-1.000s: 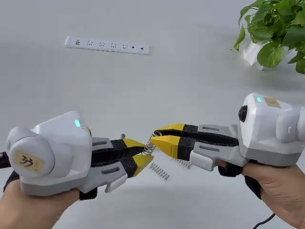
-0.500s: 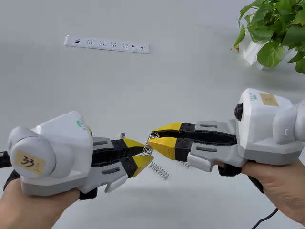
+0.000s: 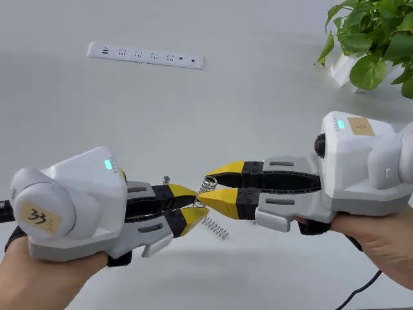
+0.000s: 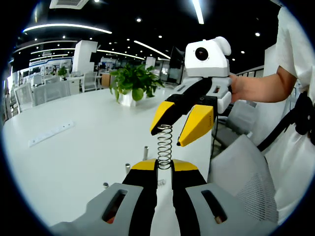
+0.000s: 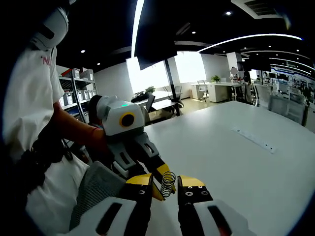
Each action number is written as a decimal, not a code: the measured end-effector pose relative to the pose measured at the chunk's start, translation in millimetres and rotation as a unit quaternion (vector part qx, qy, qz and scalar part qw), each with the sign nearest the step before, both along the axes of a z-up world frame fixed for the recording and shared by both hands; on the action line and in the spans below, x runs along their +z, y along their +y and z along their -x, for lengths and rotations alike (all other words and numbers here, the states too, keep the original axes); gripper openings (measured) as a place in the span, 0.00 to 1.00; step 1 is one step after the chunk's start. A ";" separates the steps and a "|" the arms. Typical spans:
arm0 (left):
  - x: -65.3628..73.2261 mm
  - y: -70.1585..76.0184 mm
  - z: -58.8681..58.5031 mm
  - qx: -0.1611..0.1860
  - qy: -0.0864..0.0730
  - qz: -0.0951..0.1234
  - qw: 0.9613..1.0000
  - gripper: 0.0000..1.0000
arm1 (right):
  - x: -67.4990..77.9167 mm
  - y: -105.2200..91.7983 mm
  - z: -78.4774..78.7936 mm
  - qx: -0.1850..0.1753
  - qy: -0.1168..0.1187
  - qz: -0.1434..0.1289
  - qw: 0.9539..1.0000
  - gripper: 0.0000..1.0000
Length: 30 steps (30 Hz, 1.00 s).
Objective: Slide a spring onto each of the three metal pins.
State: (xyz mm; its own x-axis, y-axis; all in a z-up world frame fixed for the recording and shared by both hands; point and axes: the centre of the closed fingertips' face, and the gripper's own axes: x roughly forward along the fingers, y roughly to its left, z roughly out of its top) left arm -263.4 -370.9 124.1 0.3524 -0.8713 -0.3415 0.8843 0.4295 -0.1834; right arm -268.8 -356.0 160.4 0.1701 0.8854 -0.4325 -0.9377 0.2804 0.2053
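Head view looks down on a white workbench with a leafy potted plant at its far right corner. Above the near part of the bench the two hand-held grippers meet tip to tip. The left gripper comes in from the left and the right gripper from the right. A white power strip lies flat at the far side of the bench, well apart from both.

In the left gripper view, the left gripper's yellow tips are drawn in to a narrow gap and pinch the lower end of a spring. The spring stands up from between those tips, clear of the bench. Its upper end touches the tip of one finger of the right gripper. The right gripper's jaws stand parted, with a clear gap between the yellow tips. In the right gripper view the coil sits in that gap, and neither tip is pressed onto it.

A second spring lies loose on the bench just below the meeting tips. Three short metal pins stand upright on the bench in a row beyond the left gripper, all bare.
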 end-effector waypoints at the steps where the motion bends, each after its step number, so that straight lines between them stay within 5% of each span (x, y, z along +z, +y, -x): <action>1: -0.6 0.0 0.4 -0.001 0.000 -0.002 1.000 0.07 | 0.0 -1.3 0.3 0.010 -0.005 0.010 1.000 0.20; 7: -2.7 -1.9 2.8 -0.010 -0.003 -0.009 1.000 0.07 | 6.9 -4.3 2.0 0.099 -0.040 0.077 0.991 0.28; 11: -3.0 -3.0 3.6 -0.015 -0.005 -0.012 1.000 0.07 | 0.9 -7.2 4.1 0.180 -0.062 0.151 0.970 0.29; 13: -3.1 -3.1 3.3 -0.017 -0.006 -0.014 1.000 0.07 | 0.2 -5.3 5.9 0.214 -0.068 0.173 0.959 0.28; 16: -3.5 -3.3 3.2 -0.020 -0.008 -0.018 1.000 0.07 | 0.9 -0.2 8.3 0.246 -0.069 0.186 0.949 0.26; 21: -4.3 -4.6 4.0 -0.026 -0.009 -0.022 0.999 0.07 | -11.0 -1.6 4.9 0.305 -0.080 0.233 0.920 0.23; 28: -3.8 -6.5 4.2 -0.029 -0.009 -0.020 0.999 0.07 | -23.7 -5.4 7.3 0.349 -0.081 0.270 0.894 0.17; 30: -3.6 -6.7 4.0 -0.029 -0.009 -0.019 0.999 0.07 | -24.2 -5.7 8.0 0.353 -0.077 0.270 0.893 0.16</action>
